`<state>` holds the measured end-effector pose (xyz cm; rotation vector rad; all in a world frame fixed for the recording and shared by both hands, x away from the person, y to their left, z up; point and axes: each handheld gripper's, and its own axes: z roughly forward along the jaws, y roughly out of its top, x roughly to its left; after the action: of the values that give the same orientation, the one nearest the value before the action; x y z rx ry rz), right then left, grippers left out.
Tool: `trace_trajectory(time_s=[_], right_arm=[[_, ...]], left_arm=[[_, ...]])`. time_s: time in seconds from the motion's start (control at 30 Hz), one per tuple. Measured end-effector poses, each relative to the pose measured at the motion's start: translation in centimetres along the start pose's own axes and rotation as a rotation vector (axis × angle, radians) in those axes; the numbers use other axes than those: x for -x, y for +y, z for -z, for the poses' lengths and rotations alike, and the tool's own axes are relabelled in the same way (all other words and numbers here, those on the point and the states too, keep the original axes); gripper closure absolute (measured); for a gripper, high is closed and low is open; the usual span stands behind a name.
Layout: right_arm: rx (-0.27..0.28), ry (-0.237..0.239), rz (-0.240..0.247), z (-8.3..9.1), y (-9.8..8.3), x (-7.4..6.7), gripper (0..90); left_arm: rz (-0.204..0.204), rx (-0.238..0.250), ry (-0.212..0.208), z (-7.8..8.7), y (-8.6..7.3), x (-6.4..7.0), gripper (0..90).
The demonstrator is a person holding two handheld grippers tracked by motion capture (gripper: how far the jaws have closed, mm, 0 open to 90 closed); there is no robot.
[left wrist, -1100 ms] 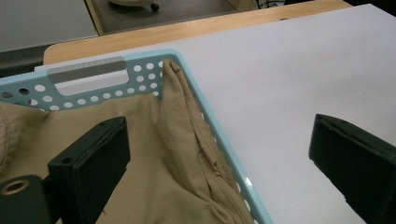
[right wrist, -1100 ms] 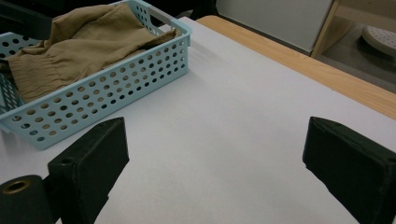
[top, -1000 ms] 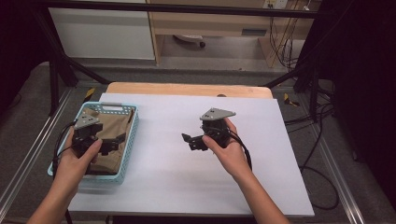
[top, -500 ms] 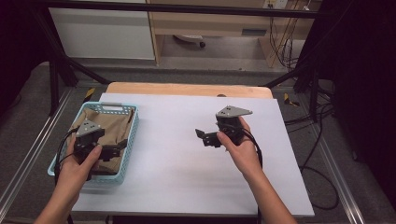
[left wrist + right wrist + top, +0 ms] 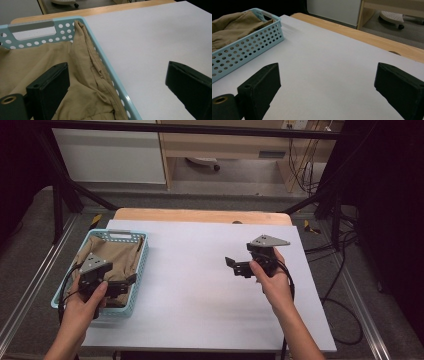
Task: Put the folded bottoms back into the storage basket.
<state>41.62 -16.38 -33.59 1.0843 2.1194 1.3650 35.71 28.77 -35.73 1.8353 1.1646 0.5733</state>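
A light blue perforated basket [image 5: 120, 236] stands at the table's left with a tan cloth [image 5: 117, 257] bunched inside. My left gripper [image 5: 126, 284] hovers over the basket's near right corner, open. In the left gripper view [image 5: 117, 71] one jaw hangs over the cloth [image 5: 82, 82] and the other over the white table, with the basket rim [image 5: 105, 57] between them. My right gripper [image 5: 233, 266] is held above the table's right half, open and holding nothing, pointing left. In the right gripper view [image 5: 327, 72] the basket [image 5: 249, 42] and cloth [image 5: 234, 22] lie far off at upper left.
The white tabletop [image 5: 200, 285] has a wooden strip [image 5: 200, 215] along its far edge. Metal frame rails run down both sides. Cables [image 5: 345, 320] trail on the floor to the right. A chair base [image 5: 392, 16] stands beyond the table.
My right gripper has moved to the right, away from the basket. My left gripper has drifted a little toward the basket's near end. Both stay open.
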Motion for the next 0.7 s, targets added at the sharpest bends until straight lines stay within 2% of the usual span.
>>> trace_trajectory(time_s=[0.17,0.7], right_arm=[[0.010,-0.022,-0.014,0.9,-0.7,1.1,6.3],[0.029,-0.086,-0.103,3.9,-3.6,4.6,7.1]], left_arm=[[-0.002,0.018,0.000,0.2,-0.4,0.1,5.8],[-0.028,-0.005,0.023,0.0,-1.5,0.4,5.7]])
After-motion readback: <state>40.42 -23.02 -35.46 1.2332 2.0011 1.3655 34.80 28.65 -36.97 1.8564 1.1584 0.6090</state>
